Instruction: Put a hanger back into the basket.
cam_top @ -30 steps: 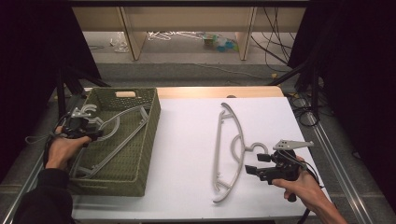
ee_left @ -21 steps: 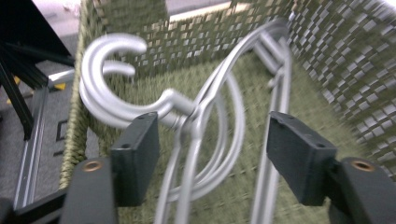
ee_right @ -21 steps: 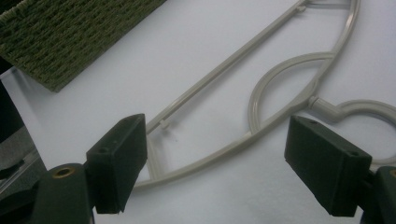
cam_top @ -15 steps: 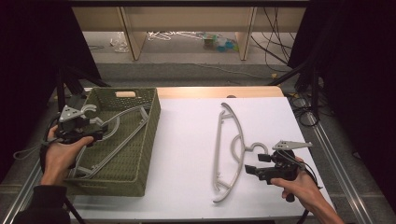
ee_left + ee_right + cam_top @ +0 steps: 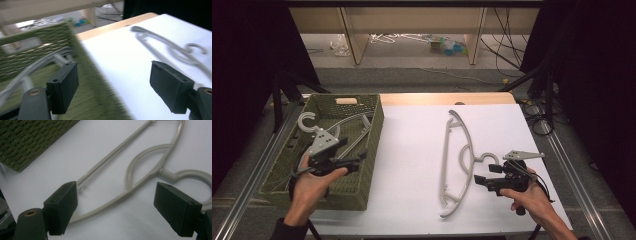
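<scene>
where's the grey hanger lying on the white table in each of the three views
High view: the grey hanger lies right of centre on the white table, hook toward the right gripper.
Left gripper view: blurred, upper right, beyond the right-hand one of the fingers.
Right gripper view: across the middle, hook at right.
Shared landmark: the green basket, whose woven side appears in every view.

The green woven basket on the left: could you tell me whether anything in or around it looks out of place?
One thing stands out: the grey plastic hanger in the green woven basket lies slanted, its hook poking up above the left rim. The second grey hanger lies flat on the white table. Nothing looks spilled or broken.
</scene>
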A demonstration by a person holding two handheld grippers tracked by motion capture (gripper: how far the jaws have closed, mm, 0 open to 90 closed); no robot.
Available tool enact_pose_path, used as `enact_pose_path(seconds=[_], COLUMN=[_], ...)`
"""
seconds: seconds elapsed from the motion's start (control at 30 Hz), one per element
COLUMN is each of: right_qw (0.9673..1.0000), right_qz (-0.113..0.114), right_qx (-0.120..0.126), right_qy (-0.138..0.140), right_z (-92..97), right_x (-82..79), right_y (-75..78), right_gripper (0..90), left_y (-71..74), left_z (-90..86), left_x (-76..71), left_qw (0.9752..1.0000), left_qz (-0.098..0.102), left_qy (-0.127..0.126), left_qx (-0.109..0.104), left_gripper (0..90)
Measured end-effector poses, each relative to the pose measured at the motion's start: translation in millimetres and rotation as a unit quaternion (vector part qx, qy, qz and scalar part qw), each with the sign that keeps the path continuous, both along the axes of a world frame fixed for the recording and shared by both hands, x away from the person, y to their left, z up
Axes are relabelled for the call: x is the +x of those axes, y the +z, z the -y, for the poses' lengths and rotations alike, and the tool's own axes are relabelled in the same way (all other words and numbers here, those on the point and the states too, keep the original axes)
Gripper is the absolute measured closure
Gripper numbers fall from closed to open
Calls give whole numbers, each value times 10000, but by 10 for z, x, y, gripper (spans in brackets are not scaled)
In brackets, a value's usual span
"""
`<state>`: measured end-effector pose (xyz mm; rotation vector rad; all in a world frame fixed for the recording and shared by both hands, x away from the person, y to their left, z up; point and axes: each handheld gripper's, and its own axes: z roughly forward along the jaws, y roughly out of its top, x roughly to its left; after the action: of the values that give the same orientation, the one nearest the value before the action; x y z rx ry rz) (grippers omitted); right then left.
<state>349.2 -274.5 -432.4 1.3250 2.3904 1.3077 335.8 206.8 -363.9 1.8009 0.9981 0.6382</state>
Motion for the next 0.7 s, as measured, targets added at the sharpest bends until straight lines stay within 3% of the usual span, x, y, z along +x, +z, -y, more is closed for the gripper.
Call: enact_pose_path(seconds=[0.2, 0.33, 0.47, 0.53, 0.6, 0.7], right_qw=[10000, 10000, 9999, 9999, 9998, 9999], right_qz=[-4, 8, 49, 32, 73, 121], right_qx=[-59, 28, 22, -91, -24, -43], right_qy=[-80, -78, -107, -90, -161, -82], right_z=[-4, 2, 8, 13, 4, -2], right_x=[7, 13, 6, 0, -9, -10], right_y=[-27, -61, -75, -65, -73, -79], right_gripper=[196, 193, 191, 190, 189, 187], left_y=[-94, -185, -234, -282, -346, -405], left_z=[351, 504, 625, 662, 706, 768], left_x=[-71, -101, -157, -182, -216, -260], left_qw=[9991, 9980, 9973, 9972, 9968, 9963], left_qz=[61, 32, 117, 158, 81, 130], left_qy=[-394, -630, -723, -735, -774, -845], left_qx=[116, -50, 6, -64, -167, 16], left_gripper=[216, 209, 200, 197, 193, 187])
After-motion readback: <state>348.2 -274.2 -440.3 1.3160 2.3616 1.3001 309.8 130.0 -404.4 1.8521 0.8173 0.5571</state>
